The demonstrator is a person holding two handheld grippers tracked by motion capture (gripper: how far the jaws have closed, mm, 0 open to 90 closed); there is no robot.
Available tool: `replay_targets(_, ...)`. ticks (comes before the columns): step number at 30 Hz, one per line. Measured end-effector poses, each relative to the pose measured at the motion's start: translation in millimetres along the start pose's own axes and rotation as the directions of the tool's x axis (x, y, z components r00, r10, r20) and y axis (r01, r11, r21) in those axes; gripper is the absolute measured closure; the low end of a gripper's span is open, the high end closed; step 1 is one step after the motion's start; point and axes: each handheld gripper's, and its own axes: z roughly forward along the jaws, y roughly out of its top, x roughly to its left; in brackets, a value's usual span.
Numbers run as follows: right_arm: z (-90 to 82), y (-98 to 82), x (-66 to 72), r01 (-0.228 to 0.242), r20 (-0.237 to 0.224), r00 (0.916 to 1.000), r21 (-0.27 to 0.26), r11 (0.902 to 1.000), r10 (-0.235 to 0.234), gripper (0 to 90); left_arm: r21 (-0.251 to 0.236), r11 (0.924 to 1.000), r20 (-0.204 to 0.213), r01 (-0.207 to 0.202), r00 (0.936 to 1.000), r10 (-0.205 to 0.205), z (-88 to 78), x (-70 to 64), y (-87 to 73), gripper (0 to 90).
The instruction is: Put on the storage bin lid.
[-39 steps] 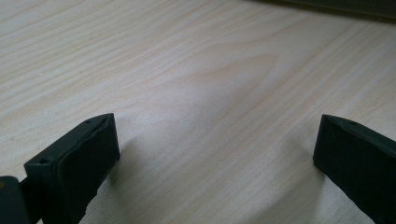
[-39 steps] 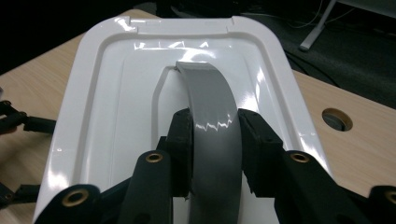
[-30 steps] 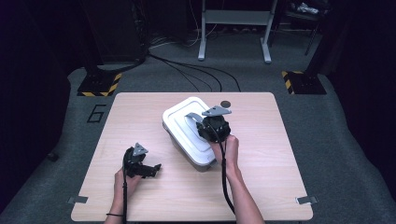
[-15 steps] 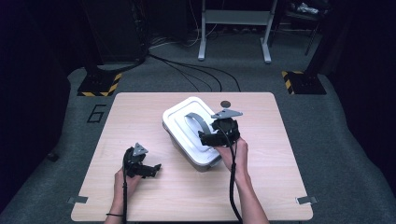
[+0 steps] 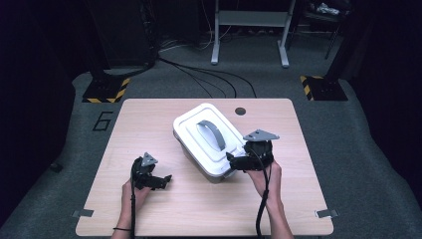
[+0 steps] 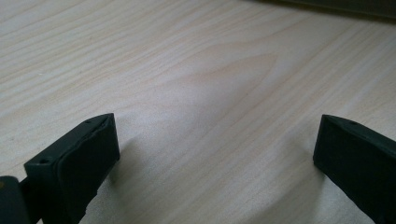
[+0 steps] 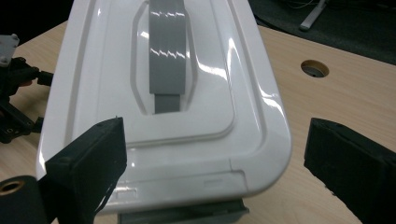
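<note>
Resting low at the lower left of the high view, the left gripper [image 5: 166,178] has its jaws spread wide over bare table [image 5: 149,119], holding nothing. At centre sits the white lidded box [image 5: 206,139] with its grey handle [image 5: 211,133] lying flat. Just right of its near corner, the right gripper [image 5: 230,159] has jaws that have just been opening and stand wide, gripping nothing.

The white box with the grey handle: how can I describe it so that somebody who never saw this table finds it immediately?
Look at the light wooden table; near its middle, turned at an angle, stands the white plastic box with its lid on. The lid carries a grey strap handle in a sunken panel. It is the only container there, and the right gripper points at its near corner.
</note>
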Motion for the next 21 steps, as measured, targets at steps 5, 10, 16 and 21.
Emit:
replay_targets(5, -11.4, -17.4, -8.2, -0.024, 0.008, 0.9997, -0.013, 0.9996, 0.024, 0.7, 0.0, 1.0, 0.0, 0.0, 1.0, 0.0, 0.0, 0.0, 0.0, 0.1)
replay_targets(10, -20.5, -37.1, -19.0, -0.058, 0.026, 0.998, -0.021, 0.9981, 0.058, 0.0, 0.006, 1.0, 0.003, -0.007, 1.0, 0.007, -0.3, 0.3, 0.5, 0.1)
replay_targets(16, -20.5, -67.8, -31.9, -0.096, 0.065, 0.9933, 0.004, 0.9953, 0.096, 0.0, 0.003, 1.0, 0.001, -0.009, 1.0, 0.009, -0.2, 0.4, 0.4, 0.1)
replay_targets(21, -13.9, -95.2, -41.9, -0.143, 0.097, 0.9854, 0.024, 0.9894, 0.14, 0.0, 0.004, 1.0, 0.001, -0.008, 1.0, 0.008, -0.2, 0.3, 0.4, 0.1)
